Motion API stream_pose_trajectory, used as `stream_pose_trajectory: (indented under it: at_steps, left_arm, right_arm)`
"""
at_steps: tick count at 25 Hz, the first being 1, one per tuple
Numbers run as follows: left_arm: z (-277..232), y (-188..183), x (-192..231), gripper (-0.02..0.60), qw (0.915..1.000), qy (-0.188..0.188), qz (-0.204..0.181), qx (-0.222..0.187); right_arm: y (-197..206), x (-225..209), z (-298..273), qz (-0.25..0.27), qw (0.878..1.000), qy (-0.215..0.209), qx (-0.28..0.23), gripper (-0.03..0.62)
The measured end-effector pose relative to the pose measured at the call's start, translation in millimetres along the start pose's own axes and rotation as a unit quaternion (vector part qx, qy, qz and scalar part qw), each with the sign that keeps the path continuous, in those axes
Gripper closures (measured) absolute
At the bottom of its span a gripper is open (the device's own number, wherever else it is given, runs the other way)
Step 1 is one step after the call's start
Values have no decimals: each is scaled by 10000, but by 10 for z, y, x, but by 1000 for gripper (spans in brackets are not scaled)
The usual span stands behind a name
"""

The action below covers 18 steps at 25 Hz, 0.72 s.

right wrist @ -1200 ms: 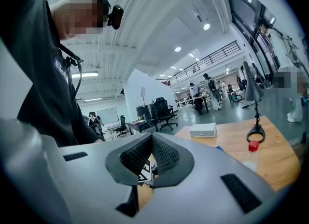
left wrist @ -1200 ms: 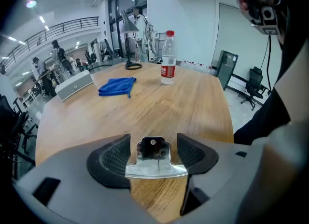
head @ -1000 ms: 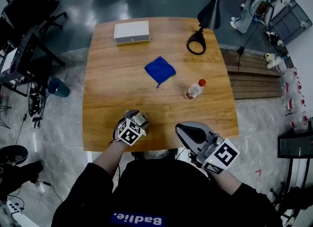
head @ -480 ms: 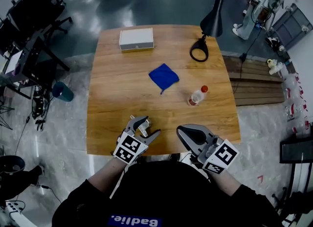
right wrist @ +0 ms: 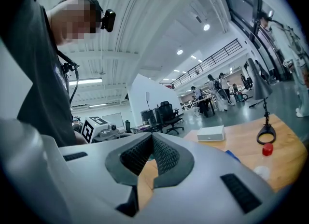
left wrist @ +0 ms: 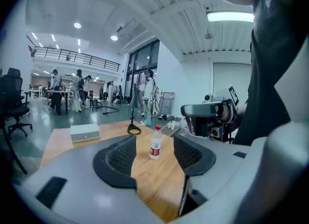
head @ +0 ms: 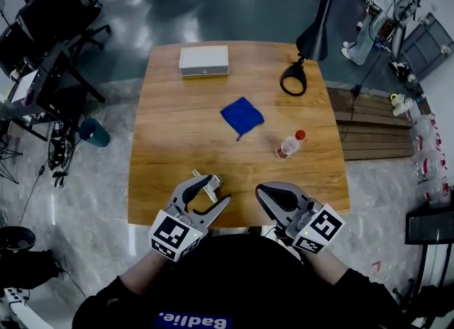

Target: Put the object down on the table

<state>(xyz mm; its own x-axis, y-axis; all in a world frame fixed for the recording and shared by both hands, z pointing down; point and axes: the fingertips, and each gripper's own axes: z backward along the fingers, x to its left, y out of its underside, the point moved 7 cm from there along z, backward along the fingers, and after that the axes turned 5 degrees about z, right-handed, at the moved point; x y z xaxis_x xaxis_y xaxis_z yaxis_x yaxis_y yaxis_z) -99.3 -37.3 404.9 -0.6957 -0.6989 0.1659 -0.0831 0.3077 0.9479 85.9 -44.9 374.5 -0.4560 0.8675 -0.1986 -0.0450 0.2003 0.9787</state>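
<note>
A small pale object (head: pixel 207 183) lies on the wooden table (head: pixel 170 143) close to its front edge. In the head view my left gripper (head: pixel 211 190) sits just behind it, and the object shows between the fingertips without touching either pad. The jaws are closing, and in the left gripper view (left wrist: pixel 154 151) only bare wood and a distant bottle (left wrist: pixel 155 143) show between the pads. My right gripper (head: pixel 267 194) hovers over the front edge at the right, its pads (right wrist: pixel 164 154) together with nothing in them.
A clear bottle with a red cap (head: pixel 287 147) stands right of centre, with a blue cloth (head: pixel 241 116) in the middle. At the far edge sit a white box (head: pixel 203 60) and a black desk lamp (head: pixel 305 44). Chairs and equipment ring the table on the floor.
My left gripper was shut over the small object at the table's front. It has let go, opened and drawn back toward the person. The right gripper has stayed put.
</note>
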Motion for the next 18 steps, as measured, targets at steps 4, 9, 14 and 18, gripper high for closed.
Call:
stream_pose_trajectory:
  at_steps: [4, 9, 14, 18]
  left_arm:
    - [91, -176, -66, 366, 9990, 75, 11, -435]
    - [103, -147, -120, 420, 9982, 153, 135, -562]
    - [107, -147, -206, 495, 9970, 251, 227, -689]
    - [116, -161, -206, 543, 9961, 268, 225, -806]
  right_arm:
    - [-15, 19, -28, 25, 10000, -75, -9, 589]
    - [1, 41, -60, 20, 9999, -161, -6, 589]
    - [34, 45, -75, -4, 9998, -209, 42, 589]
    - [59, 74, -98, -2, 9996, -267, 56, 589]
